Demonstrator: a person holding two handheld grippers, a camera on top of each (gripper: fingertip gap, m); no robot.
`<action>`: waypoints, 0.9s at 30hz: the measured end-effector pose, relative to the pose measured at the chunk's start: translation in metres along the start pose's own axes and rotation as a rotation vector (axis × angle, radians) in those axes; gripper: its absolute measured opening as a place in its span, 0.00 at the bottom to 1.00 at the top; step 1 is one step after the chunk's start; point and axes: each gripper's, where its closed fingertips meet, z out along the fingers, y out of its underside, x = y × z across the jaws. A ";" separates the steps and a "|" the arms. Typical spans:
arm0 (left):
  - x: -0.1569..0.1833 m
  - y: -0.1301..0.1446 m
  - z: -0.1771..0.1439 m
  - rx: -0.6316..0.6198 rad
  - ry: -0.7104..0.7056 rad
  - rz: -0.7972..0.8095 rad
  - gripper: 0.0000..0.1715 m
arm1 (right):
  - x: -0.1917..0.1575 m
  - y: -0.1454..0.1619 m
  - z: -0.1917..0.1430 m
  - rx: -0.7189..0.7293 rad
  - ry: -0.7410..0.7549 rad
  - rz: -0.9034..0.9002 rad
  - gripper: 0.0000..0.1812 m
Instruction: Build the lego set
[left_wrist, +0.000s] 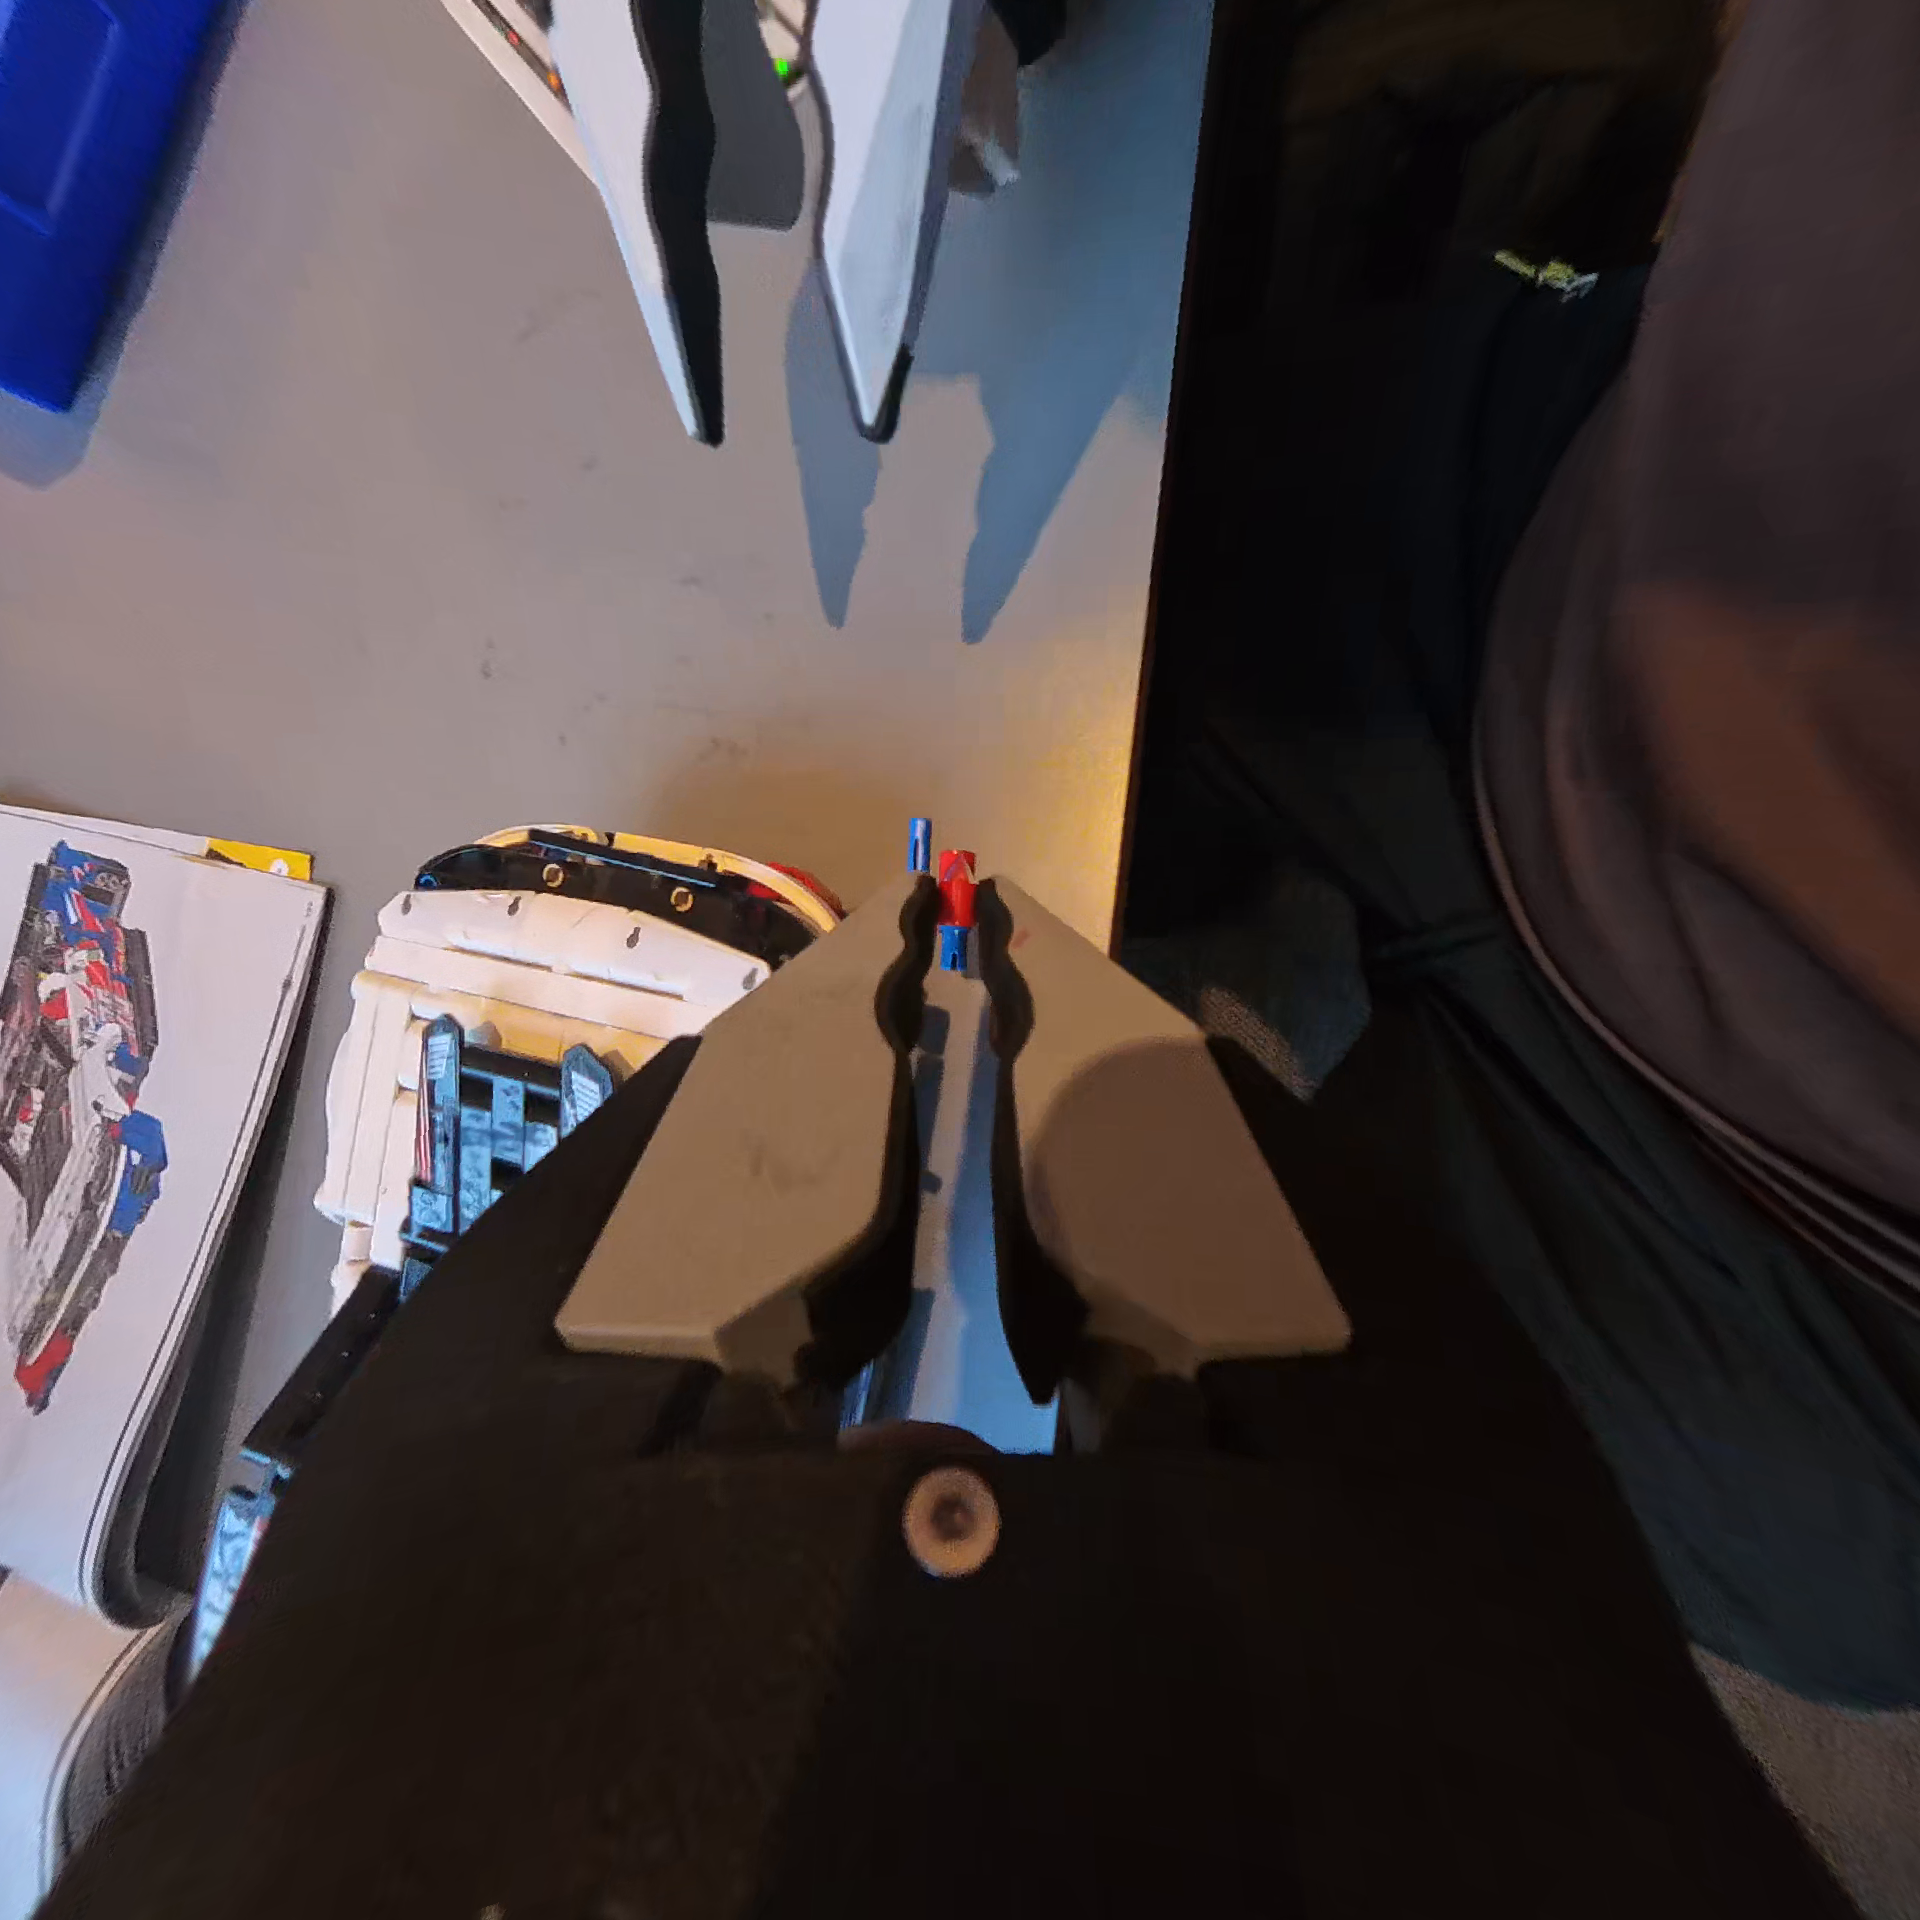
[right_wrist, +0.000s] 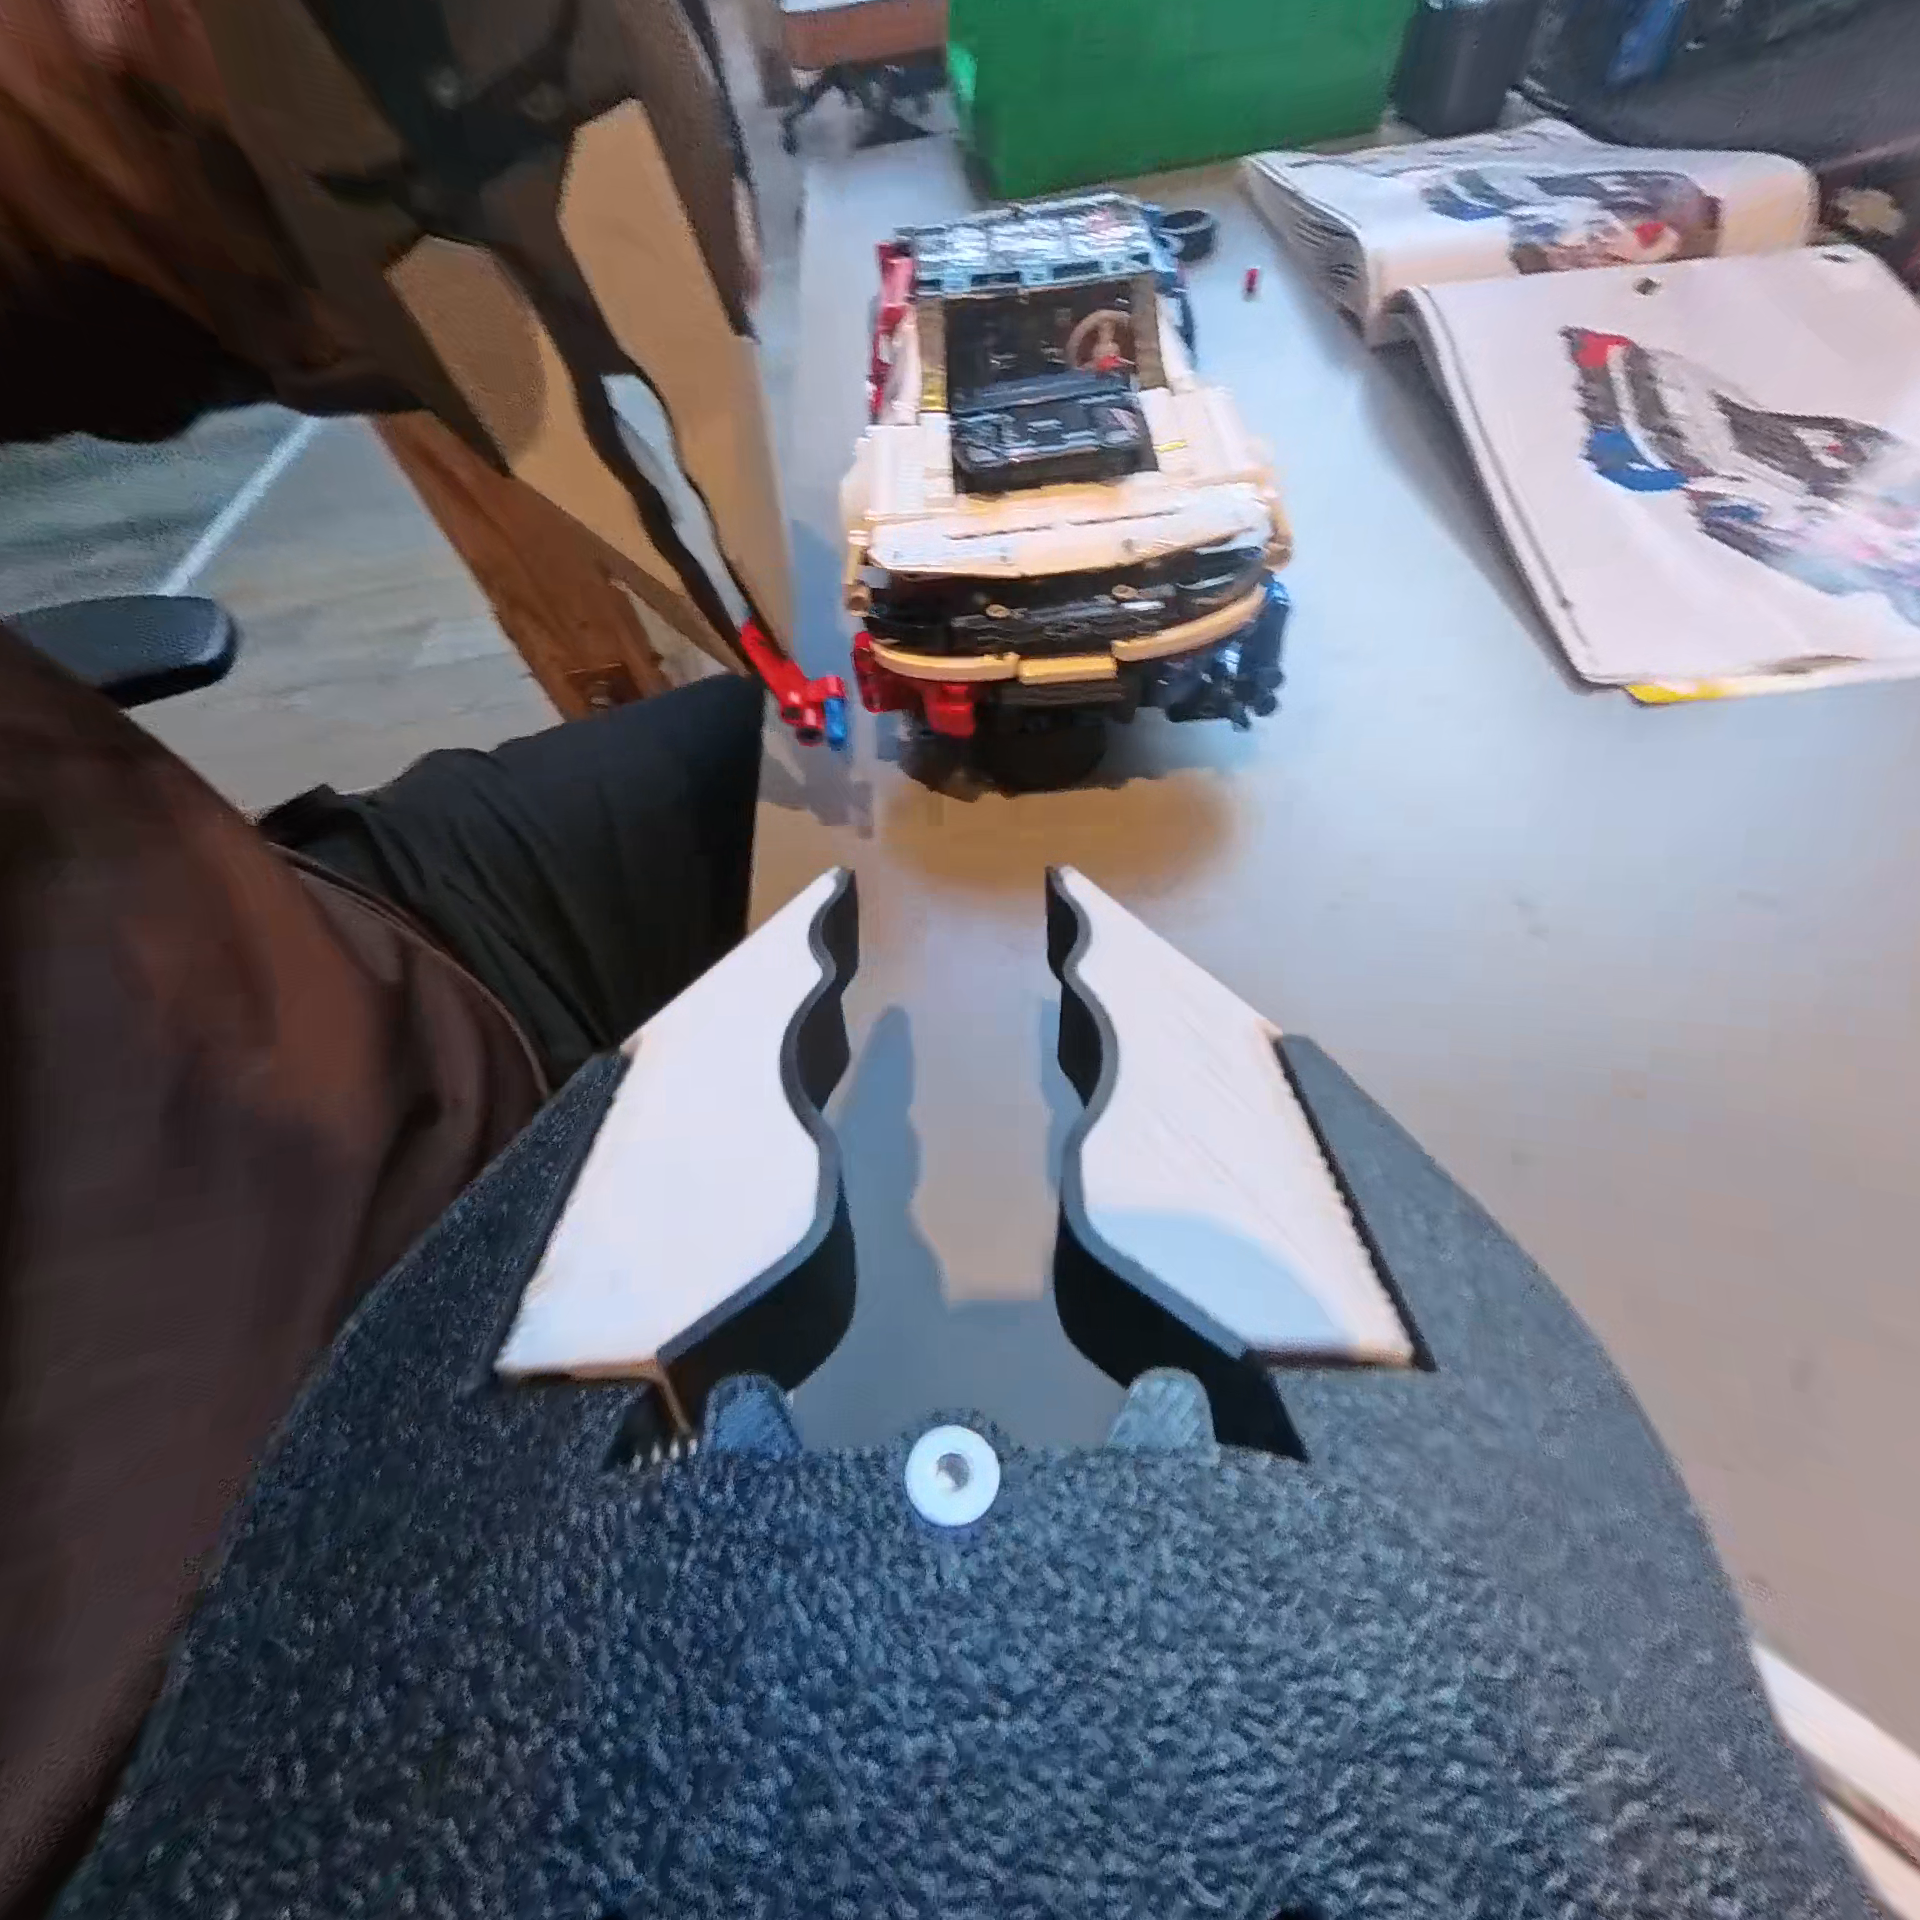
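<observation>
Two grippers over a grey table. Left gripper is clamped on a small red connector with blue pins, held at the fingertips just beside the table's near edge; its long axis runs along the fingers, pointing forward. Right gripper has its fingers apart, holding nothing, aimed at the lego car. Car's long axis runs away from the right camera, its black and red end nearest. Right view shows the whole white car, open instruction booklets right of it, and a green box behind. Left view shows only part of the car, one booklet, a blue bin, and a person's dark clothing past the table edge.
</observation>
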 end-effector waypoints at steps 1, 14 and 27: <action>0.000 0.001 0.001 -0.010 0.010 -0.002 0.03 | -0.003 0.000 0.004 0.009 -0.025 0.009 0.20; -0.001 0.002 0.001 0.001 0.070 -0.019 0.03 | -0.028 -0.007 0.046 -0.015 -0.068 -0.071 0.21; 0.010 -0.014 -0.006 0.137 0.062 0.030 0.03 | -0.047 -0.008 0.074 -0.062 -0.015 -0.235 0.09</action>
